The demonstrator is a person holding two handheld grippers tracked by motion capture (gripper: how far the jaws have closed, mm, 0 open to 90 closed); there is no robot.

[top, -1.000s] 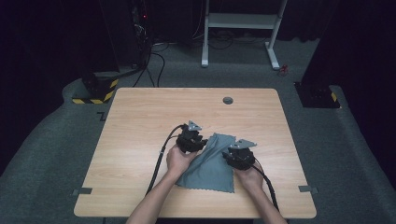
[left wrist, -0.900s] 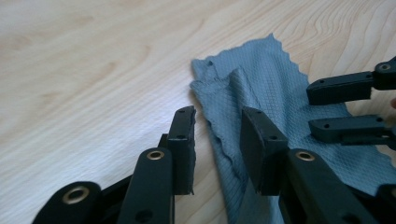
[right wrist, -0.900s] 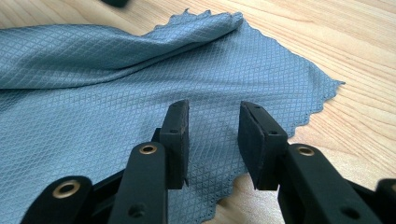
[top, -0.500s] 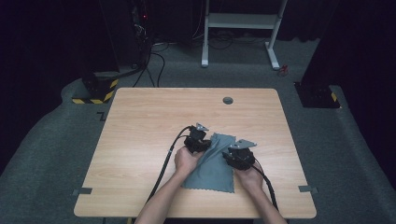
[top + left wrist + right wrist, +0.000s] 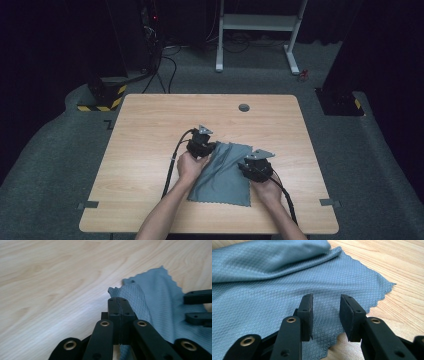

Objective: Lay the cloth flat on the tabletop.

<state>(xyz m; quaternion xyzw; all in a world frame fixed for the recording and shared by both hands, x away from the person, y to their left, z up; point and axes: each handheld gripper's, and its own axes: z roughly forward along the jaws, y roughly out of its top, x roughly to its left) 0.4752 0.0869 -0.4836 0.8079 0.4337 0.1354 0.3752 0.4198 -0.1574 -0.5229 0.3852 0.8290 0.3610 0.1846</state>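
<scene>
- Cloth: a grey-blue square of diamond-weave microfibre with a zigzag-cut edge (image 5: 223, 172) lies on the near half of the light wooden table (image 5: 150, 125), a little right of the middle, between the person's two hands.
- Its far left corner (image 5: 130, 293) is lifted and puckered off the wood, while the rest lies mostly flat with a few soft folds.
- The left gripper (image 5: 121, 307), black and two-jawed, has its jaws pressed together with that corner of the cloth pinched between them; the jaws have just been closing onto it. In the high view it (image 5: 201, 145) sits at the cloth's far left corner.
- The right gripper (image 5: 325, 315) hangs over the cloth near its right-hand edge with its jaws partly apart, a gap of bare fabric showing between the pads and nothing clamped. From above it (image 5: 256, 167) is at the cloth's right side.
- The person's forearms come in from the near edge of the table, a black cable (image 5: 172, 165) trailing back from the left gripper.
- A small round grey grommet (image 5: 244, 107) sits in the tabletop near the far edge, well apart from the cloth.
- Beyond the table, on grey carpet, stand a white metal frame (image 5: 260, 22) and a yellow-and-black striped base (image 5: 100, 100).
</scene>
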